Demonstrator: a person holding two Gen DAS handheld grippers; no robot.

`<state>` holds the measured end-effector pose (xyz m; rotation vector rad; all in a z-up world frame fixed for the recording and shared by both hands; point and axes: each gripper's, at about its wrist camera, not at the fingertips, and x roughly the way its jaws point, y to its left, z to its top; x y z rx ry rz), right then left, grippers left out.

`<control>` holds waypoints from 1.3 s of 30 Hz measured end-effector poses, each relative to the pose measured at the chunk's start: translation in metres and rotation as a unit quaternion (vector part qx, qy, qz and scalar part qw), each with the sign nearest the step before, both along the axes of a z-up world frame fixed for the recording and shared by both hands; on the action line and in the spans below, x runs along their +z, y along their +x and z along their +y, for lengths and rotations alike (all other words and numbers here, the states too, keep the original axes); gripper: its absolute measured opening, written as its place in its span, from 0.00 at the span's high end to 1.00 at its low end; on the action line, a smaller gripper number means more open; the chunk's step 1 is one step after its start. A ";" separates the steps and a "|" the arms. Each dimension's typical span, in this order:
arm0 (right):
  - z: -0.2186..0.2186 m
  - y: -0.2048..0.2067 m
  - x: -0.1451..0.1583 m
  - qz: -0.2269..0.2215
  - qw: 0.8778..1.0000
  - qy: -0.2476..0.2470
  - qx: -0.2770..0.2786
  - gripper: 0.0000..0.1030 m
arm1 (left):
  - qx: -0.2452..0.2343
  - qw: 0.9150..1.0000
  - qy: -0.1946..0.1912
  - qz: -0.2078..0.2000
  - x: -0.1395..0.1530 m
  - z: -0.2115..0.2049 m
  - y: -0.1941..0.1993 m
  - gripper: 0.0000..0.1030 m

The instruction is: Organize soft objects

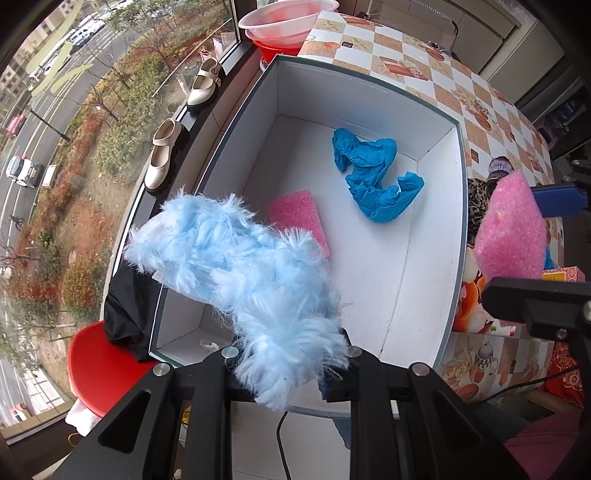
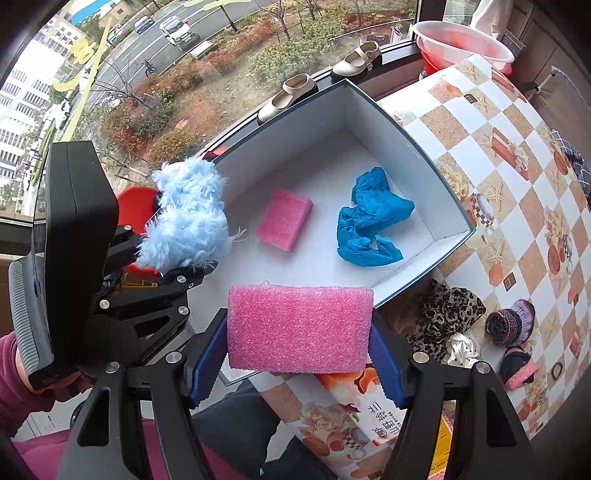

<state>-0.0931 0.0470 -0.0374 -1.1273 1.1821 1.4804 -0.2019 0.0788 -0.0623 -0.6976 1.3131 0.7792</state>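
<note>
Left wrist view looks down along the left tongs point(image 1: 291, 369), which are clamped tight on a fluffy pale-blue furry cloth point(image 1: 240, 266); the fur hangs over the near left corner of a large open white cardboard box with a grey rim point(image 1: 424, 258). Right wrist view shows the right tongs point(image 2: 297, 354) gripping a pink rectangular foam sponge point(image 2: 299, 328) between their blue ribbed pads point(image 2: 207, 362), held above the near edge of the same box. On the box floor lie a second, smaller pink foam pad point(image 2: 283, 219) and, apart from it toward the far right, a crumpled pair of bright blue disposable shoe covers point(image 2: 371, 221). The box stands on a surface covered with an orange-and-white checked oilcloth point(image 2: 517, 177). Just right of the box on that surface sit a leopard-print fabric piece point(image 2: 448, 306), a small knitted purple item point(image 2: 511, 321) and a floral printed tissue box point(image 2: 347, 413). Beyond the box, two cream strapped shoes point(image 1: 162, 158) rest on the window sill, with stacked pink and red plastic basins point(image 1: 288, 22) at the far end.
</note>
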 end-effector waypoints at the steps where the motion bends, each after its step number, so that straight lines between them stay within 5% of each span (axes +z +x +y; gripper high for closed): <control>1: 0.000 0.000 0.000 0.000 1.000 0.000 0.000 0.31 | -0.001 1.000 -0.001 0.000 0.000 0.000 0.000 0.78; 36: 0.010 0.003 -0.013 0.001 1.000 -0.009 -0.007 0.31 | -0.017 1.000 -0.019 0.010 -0.013 -0.001 0.007 0.78; 39: 0.010 0.003 -0.014 0.001 1.000 -0.010 -0.006 0.31 | -0.016 1.000 -0.014 0.008 -0.012 -0.001 0.008 0.71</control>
